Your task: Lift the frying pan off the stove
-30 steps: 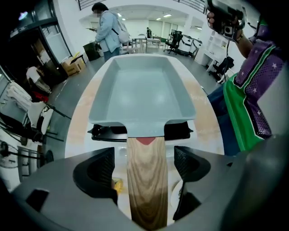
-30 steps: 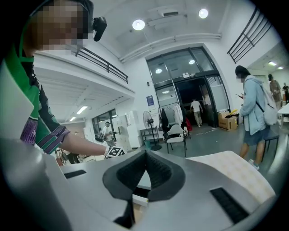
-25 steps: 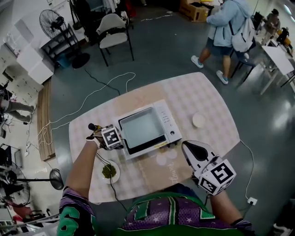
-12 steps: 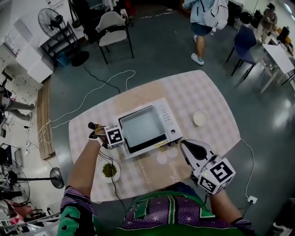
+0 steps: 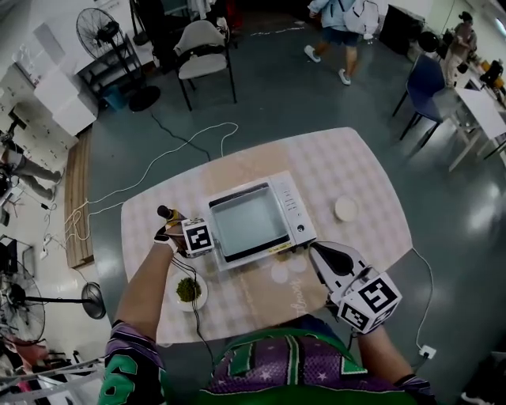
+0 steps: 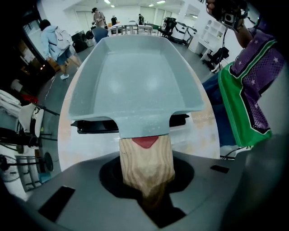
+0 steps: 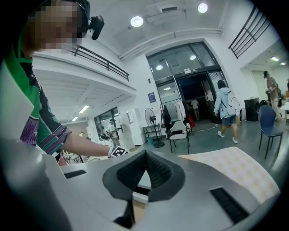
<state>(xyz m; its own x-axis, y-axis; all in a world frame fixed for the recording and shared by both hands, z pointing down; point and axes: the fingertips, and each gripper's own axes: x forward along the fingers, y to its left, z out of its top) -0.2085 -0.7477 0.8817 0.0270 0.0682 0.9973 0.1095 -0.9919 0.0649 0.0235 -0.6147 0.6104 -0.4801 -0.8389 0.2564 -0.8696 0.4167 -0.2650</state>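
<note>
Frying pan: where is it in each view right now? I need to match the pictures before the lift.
Head view: the frying pan sits mid-table on the stove, its handle end at the left gripper.
Left gripper view: the pan fills the centre, with its wooden handle between the jaws.
Right gripper view: not clearly in it.
Shared landmark: the person with the pale backpack.
</note>
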